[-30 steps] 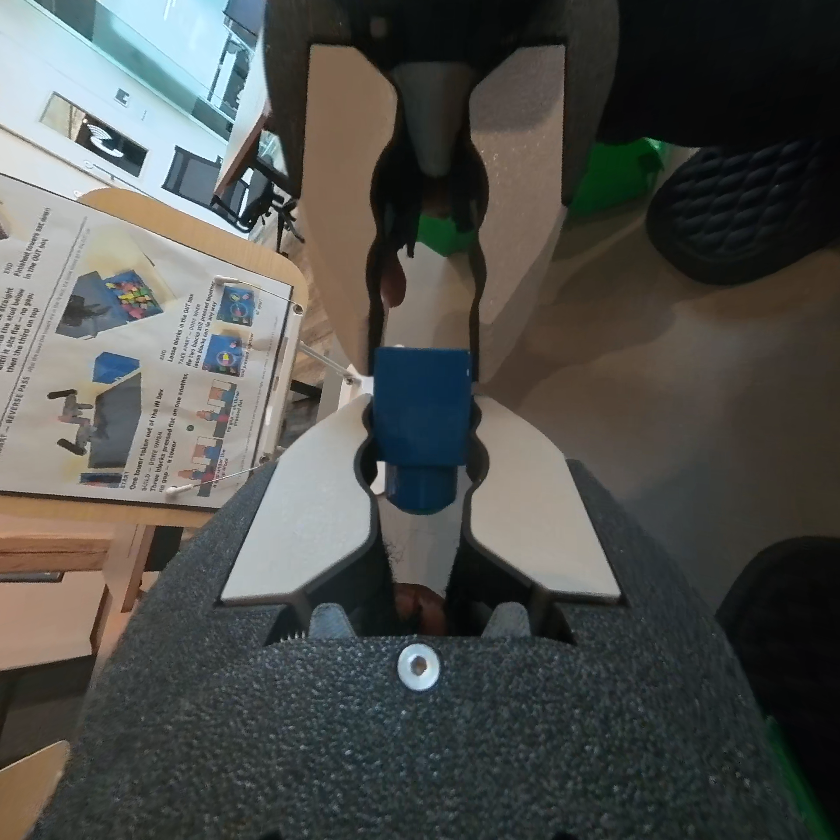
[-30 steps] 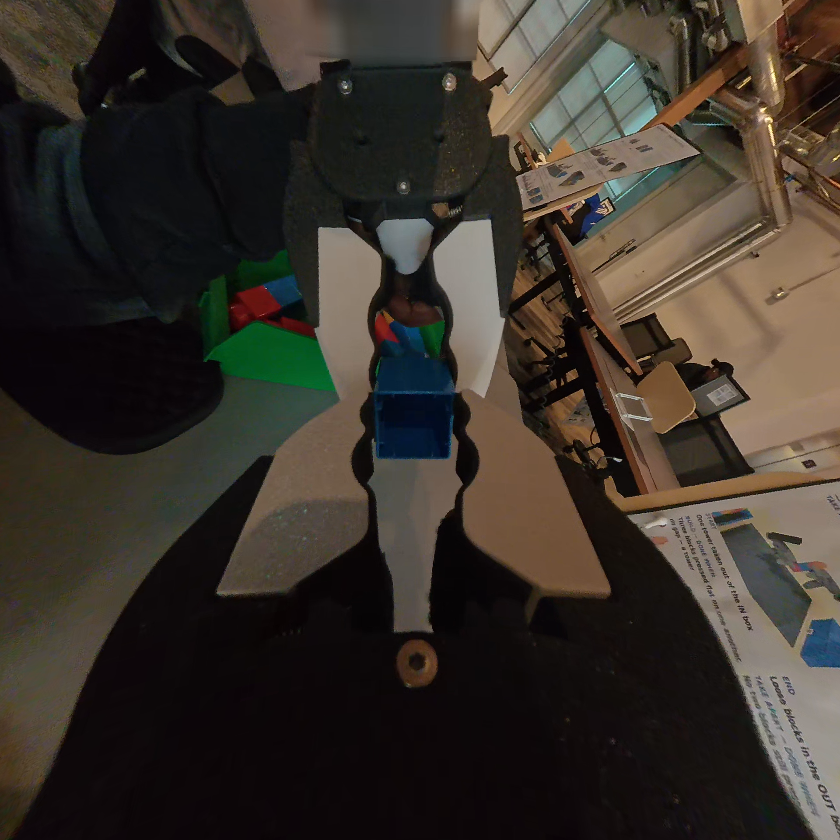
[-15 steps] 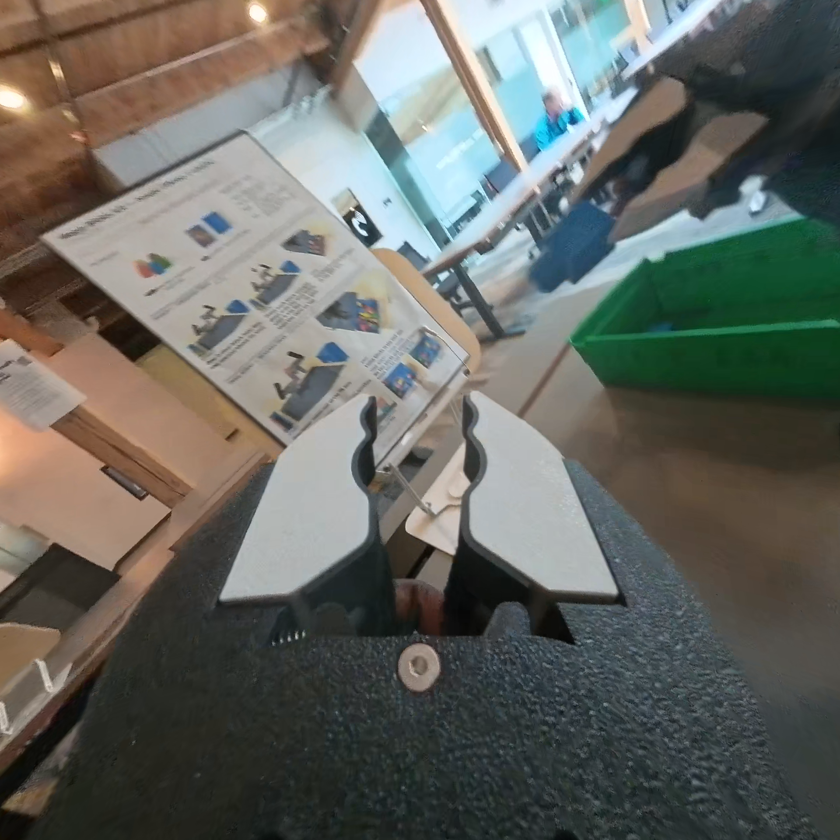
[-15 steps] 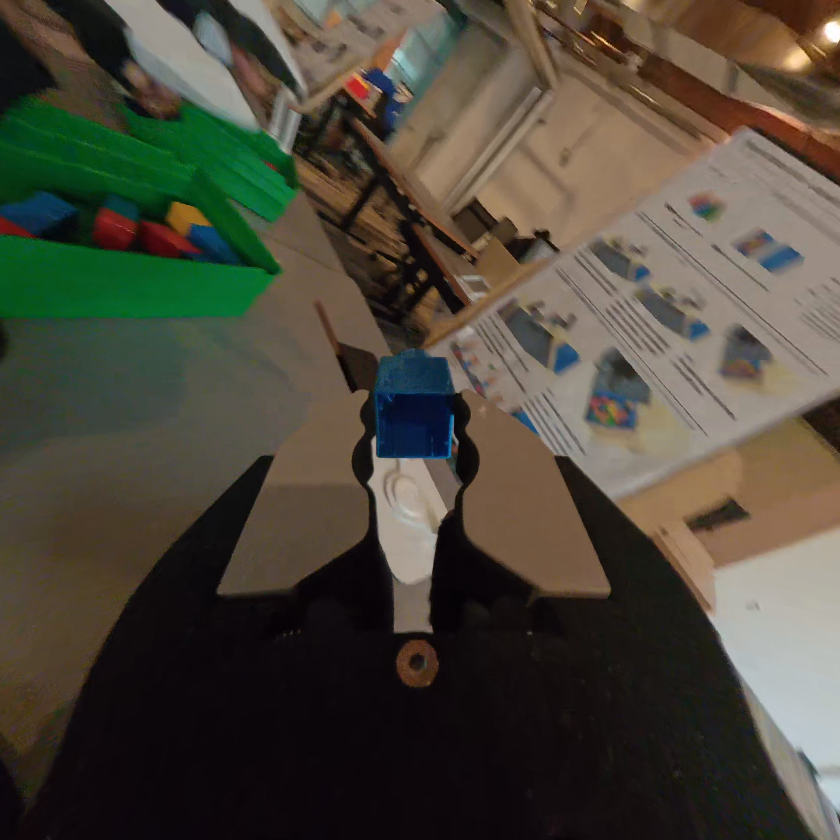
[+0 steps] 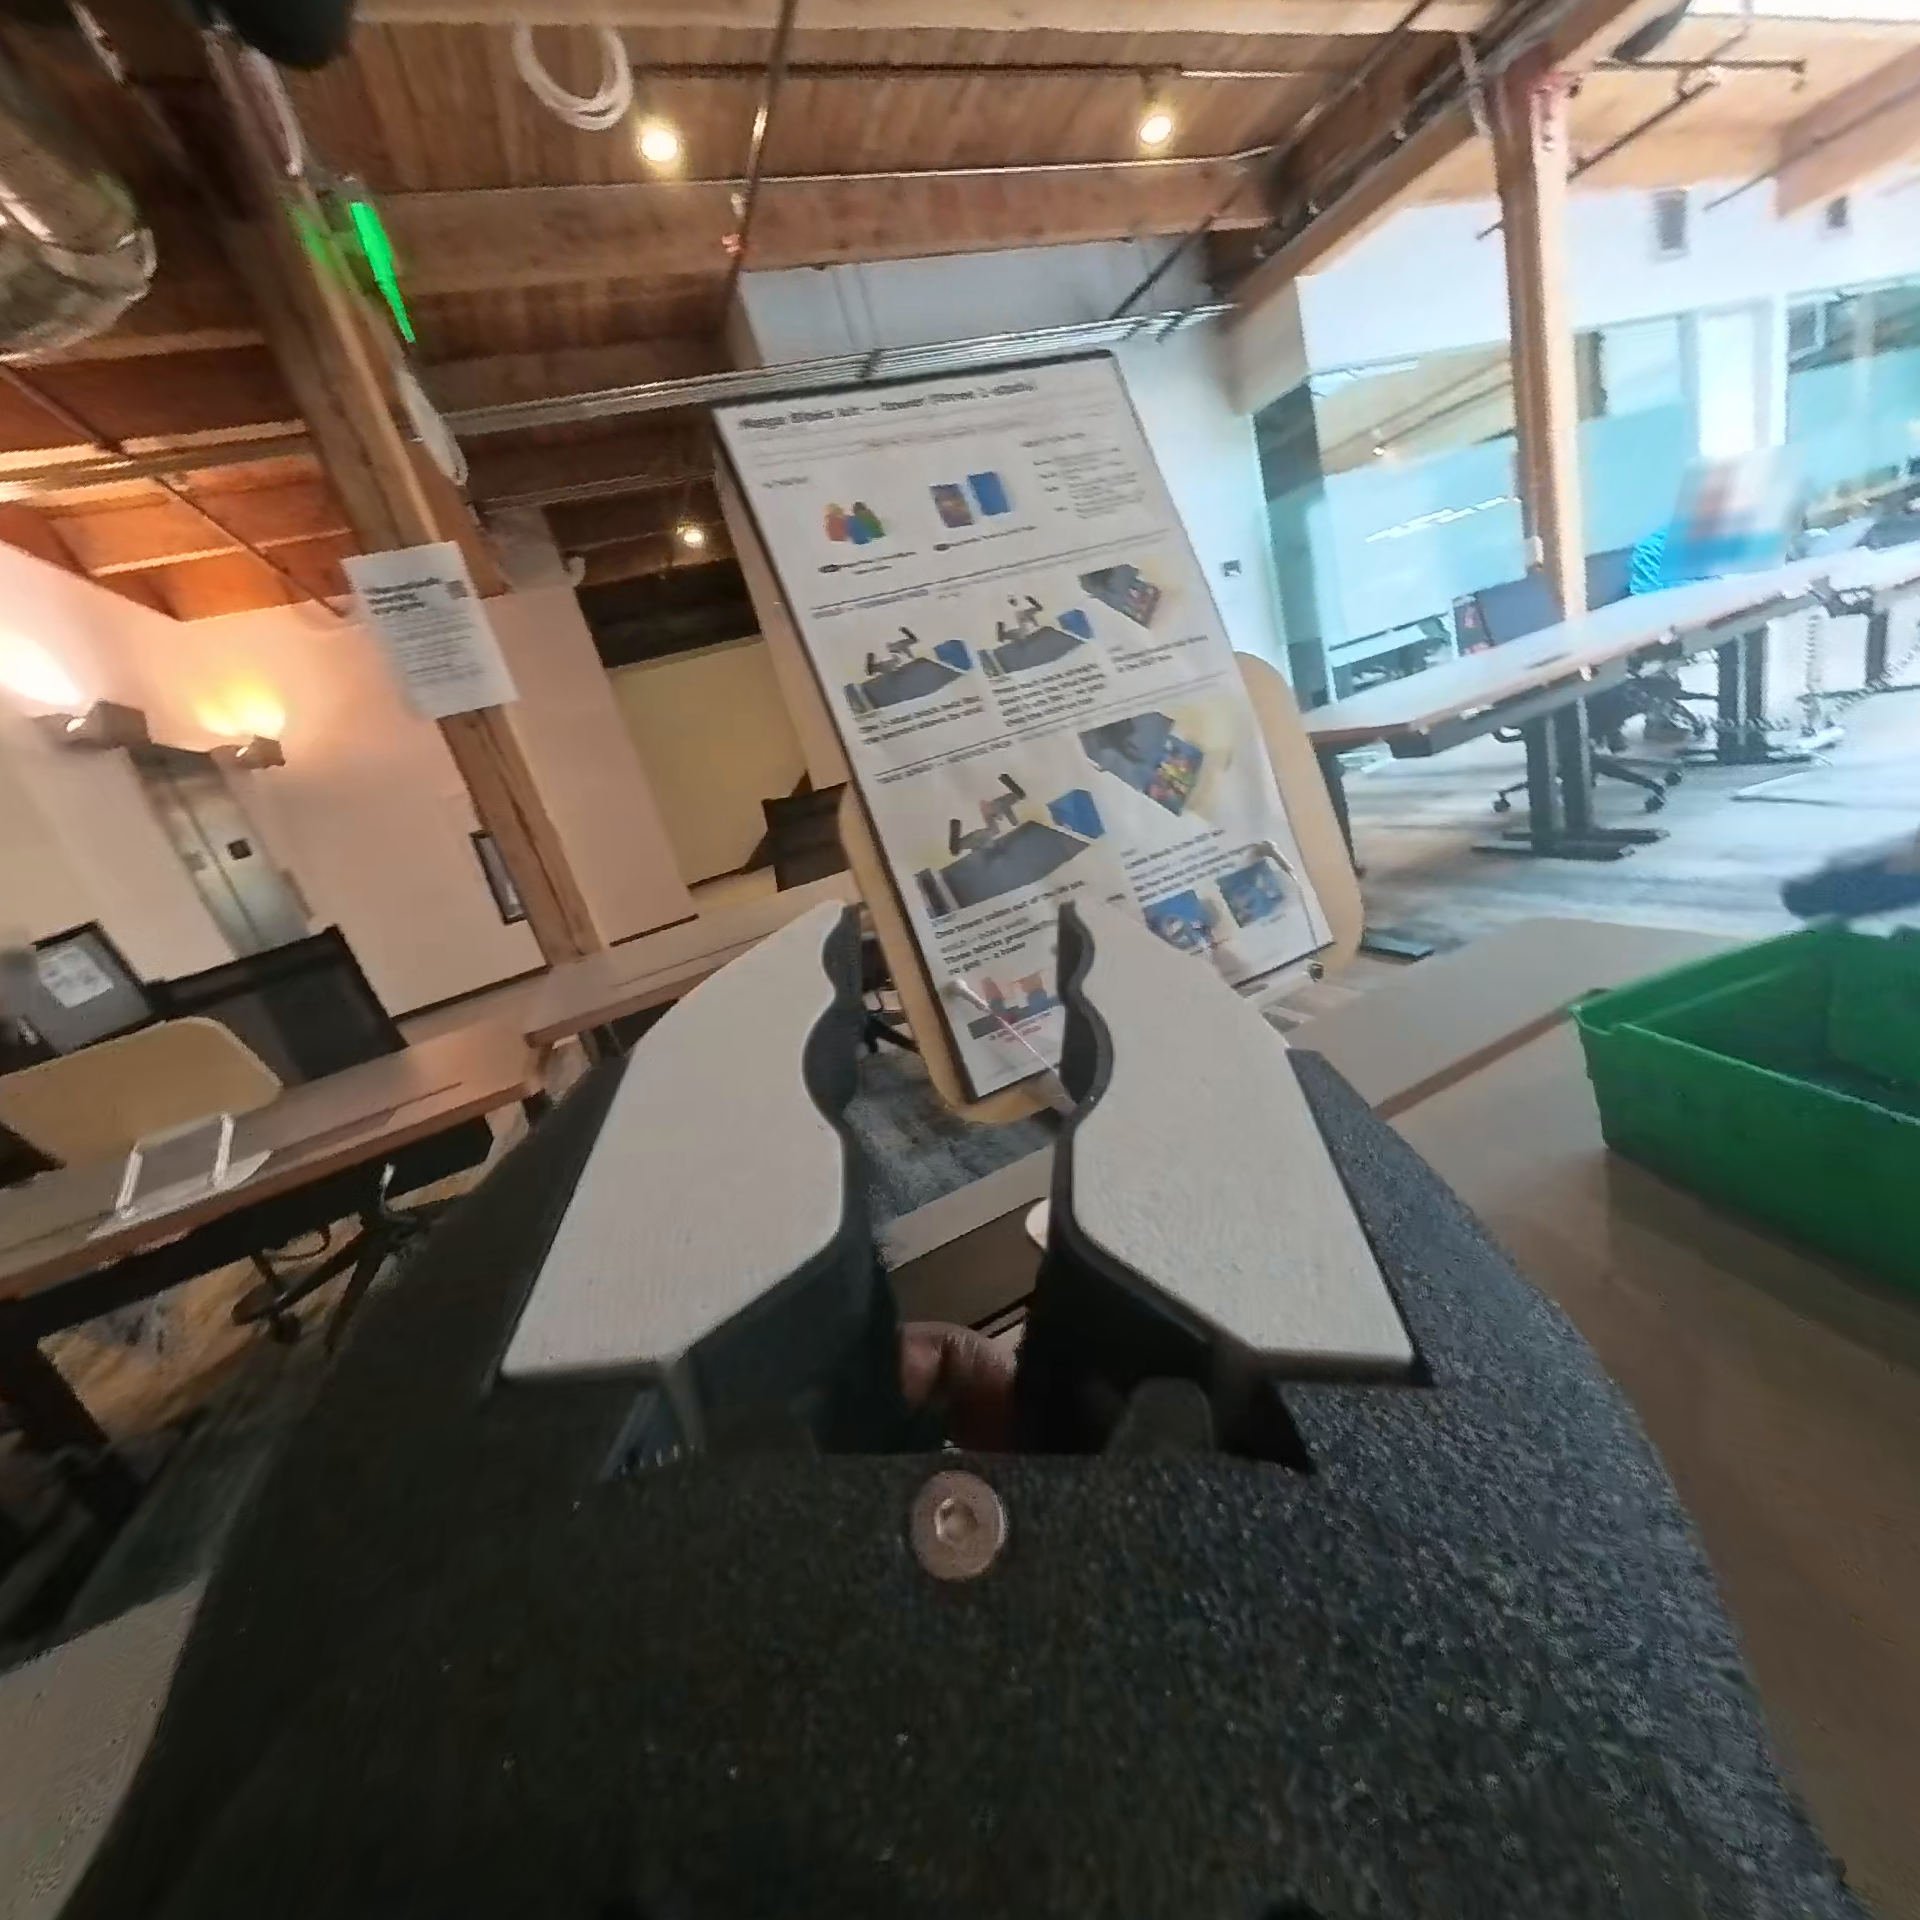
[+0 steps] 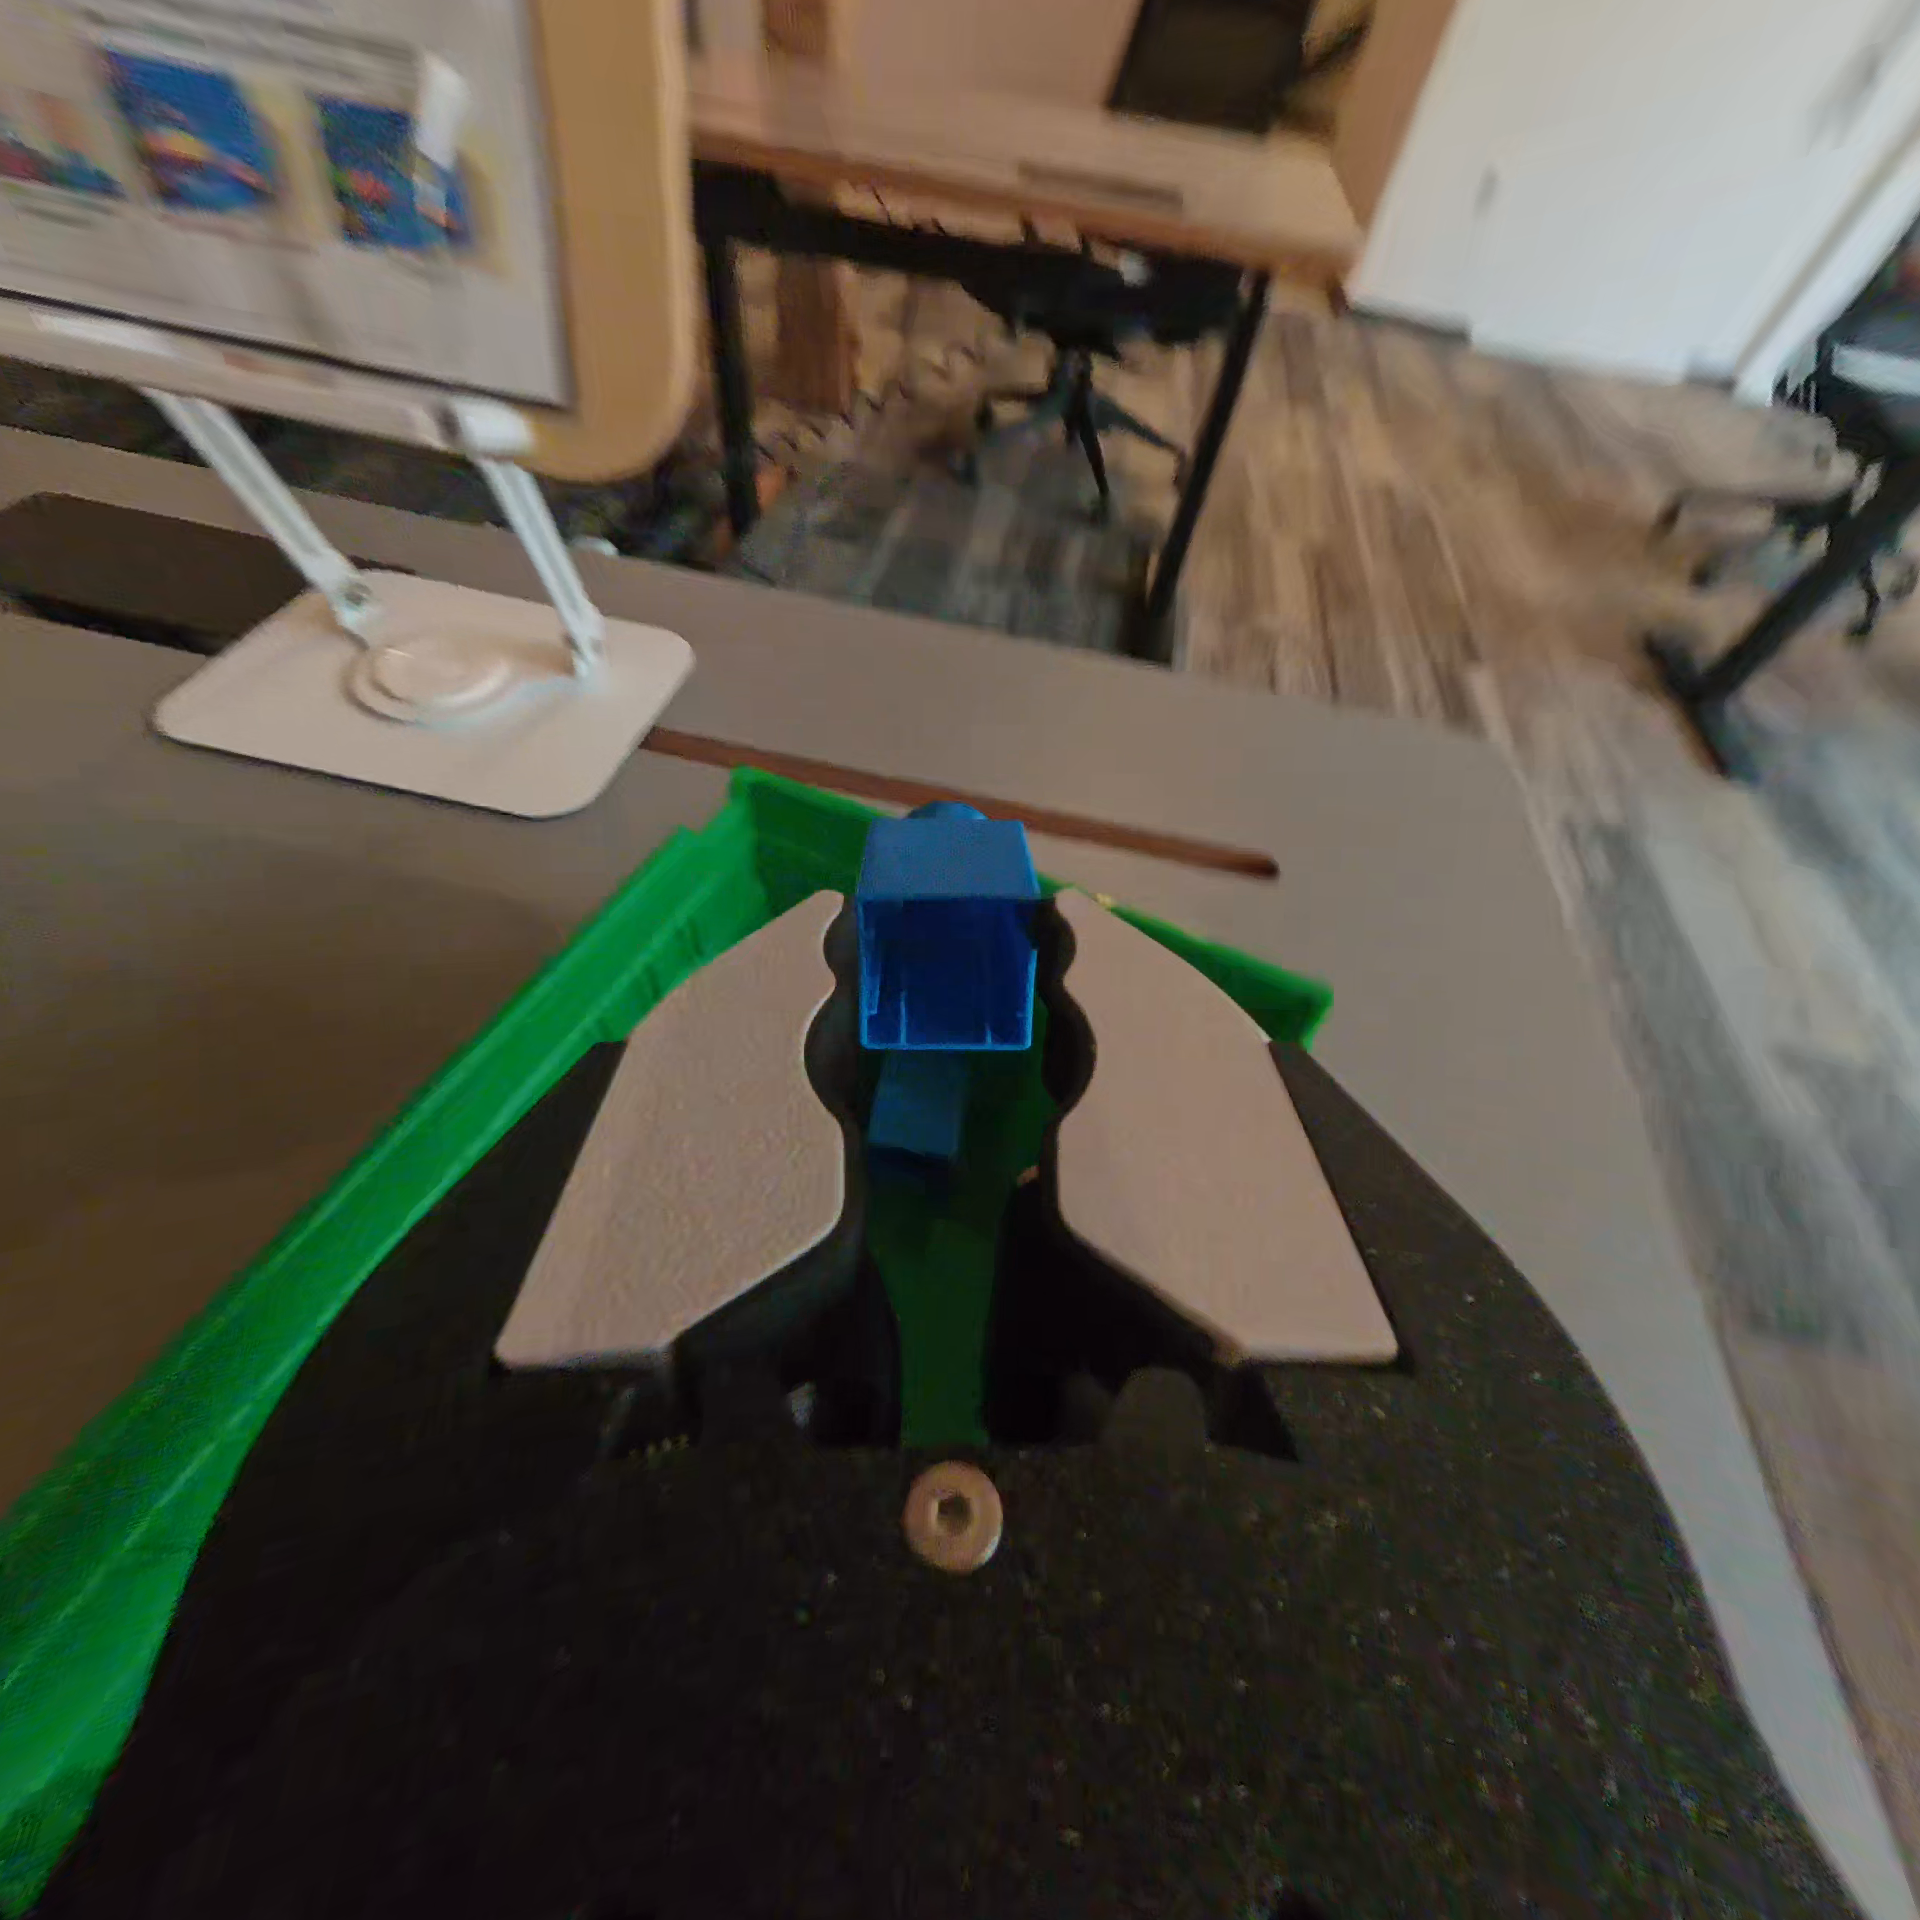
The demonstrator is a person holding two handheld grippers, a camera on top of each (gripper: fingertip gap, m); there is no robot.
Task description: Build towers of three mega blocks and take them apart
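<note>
Pinching a blue block between its fingertips, hollow underside facing the camera, the right gripper hangs over the far corner of a green bin near the tabletop's far edge, probably to drop it beside another blue block there. The left gripper, parted and empty, points at an instruction board, clear of the other green bin.
</note>
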